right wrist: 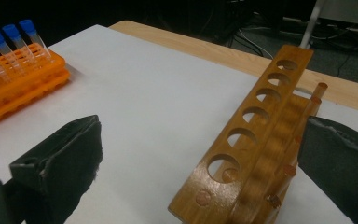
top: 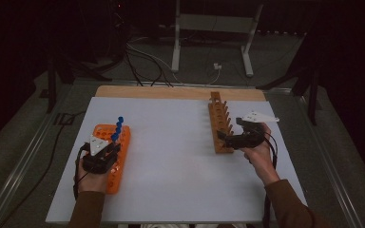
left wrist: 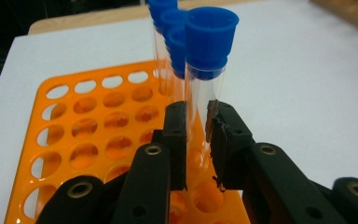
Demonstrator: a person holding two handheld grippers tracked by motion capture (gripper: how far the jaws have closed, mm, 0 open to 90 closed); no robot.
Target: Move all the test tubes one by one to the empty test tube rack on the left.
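Blue-capped test tube [left wrist: 200,88] pinched shut in my left tool [left wrist: 196,140], seated in orange rack [left wrist: 74,140]. I'd lift straight up. Right tool [right wrist: 200,158] gapes empty beside wooden rack [right wrist: 247,154].

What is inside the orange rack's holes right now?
The orange rack holds a row of blue-capped tubes along one edge; the left gripper is shut on the nearest tube. The other holes in sight are empty. Holes beneath the gripper are covered.

Black claws [left wrist: 196,140], brass-ringed screws, grey triangular plates, brown sleeves [top: 86,209]
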